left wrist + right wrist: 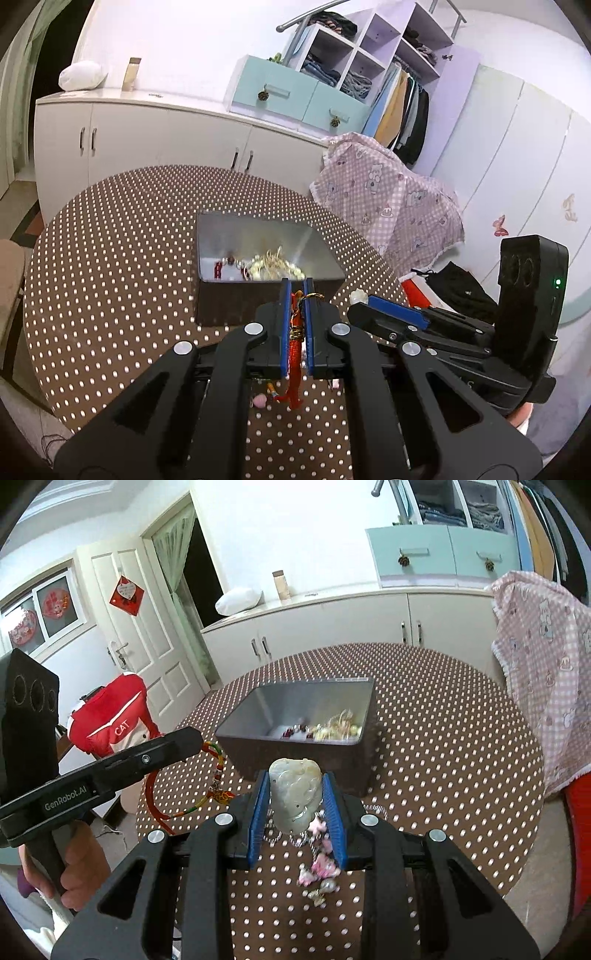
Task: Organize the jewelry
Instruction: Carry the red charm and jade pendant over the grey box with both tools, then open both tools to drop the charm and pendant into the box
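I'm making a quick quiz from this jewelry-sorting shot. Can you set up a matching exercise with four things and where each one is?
Things:
1. jade pendant
2. red cord
3. pearl and gold jewelry
4. pink bead piece

Places:
A. inside the metal box
B. lying on the dotted tablecloth
C. clamped in the left gripper
D. clamped in the right gripper

Pairs: 1-D, 2-C, 3-A, 4-B
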Demonstrator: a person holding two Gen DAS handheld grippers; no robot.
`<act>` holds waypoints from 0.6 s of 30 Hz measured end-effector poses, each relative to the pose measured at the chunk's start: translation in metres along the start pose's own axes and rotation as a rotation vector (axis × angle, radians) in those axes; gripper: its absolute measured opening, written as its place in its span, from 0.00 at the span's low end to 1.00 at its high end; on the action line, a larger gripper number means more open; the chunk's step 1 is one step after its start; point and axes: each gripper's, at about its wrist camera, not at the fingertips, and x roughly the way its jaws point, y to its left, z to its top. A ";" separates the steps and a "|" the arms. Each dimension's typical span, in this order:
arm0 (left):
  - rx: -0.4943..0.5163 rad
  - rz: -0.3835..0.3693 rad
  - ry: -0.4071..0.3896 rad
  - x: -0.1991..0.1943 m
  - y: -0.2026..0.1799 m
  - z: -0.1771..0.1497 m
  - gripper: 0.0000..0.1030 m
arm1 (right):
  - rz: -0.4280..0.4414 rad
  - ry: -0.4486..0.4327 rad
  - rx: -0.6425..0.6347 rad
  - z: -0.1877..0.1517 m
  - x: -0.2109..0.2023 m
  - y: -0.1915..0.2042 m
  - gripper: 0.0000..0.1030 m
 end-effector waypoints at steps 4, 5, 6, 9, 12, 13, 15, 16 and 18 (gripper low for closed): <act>0.012 0.000 -0.024 0.000 -0.002 0.010 0.07 | -0.008 -0.021 -0.019 0.012 -0.001 -0.002 0.26; 0.015 0.000 -0.032 0.001 -0.003 0.013 0.07 | -0.011 -0.025 -0.025 0.015 0.000 -0.003 0.26; 0.017 0.000 -0.036 0.001 -0.004 0.016 0.07 | -0.015 -0.029 -0.032 0.019 0.001 -0.003 0.26; 0.022 0.005 -0.056 0.004 -0.005 0.026 0.07 | -0.018 -0.033 -0.039 0.027 0.006 -0.004 0.26; 0.029 0.008 -0.070 0.006 -0.005 0.033 0.07 | -0.022 -0.032 -0.041 0.032 0.012 -0.005 0.26; 0.033 0.012 -0.075 0.008 -0.005 0.036 0.07 | -0.024 -0.031 -0.039 0.034 0.014 -0.006 0.26; 0.038 0.015 -0.081 0.011 -0.006 0.041 0.07 | -0.024 -0.029 -0.037 0.035 0.018 -0.008 0.26; 0.041 0.020 -0.081 0.014 -0.006 0.043 0.07 | -0.023 -0.027 -0.039 0.036 0.019 -0.008 0.26; 0.044 0.030 -0.077 0.020 -0.005 0.047 0.07 | -0.027 -0.021 -0.041 0.038 0.022 -0.009 0.26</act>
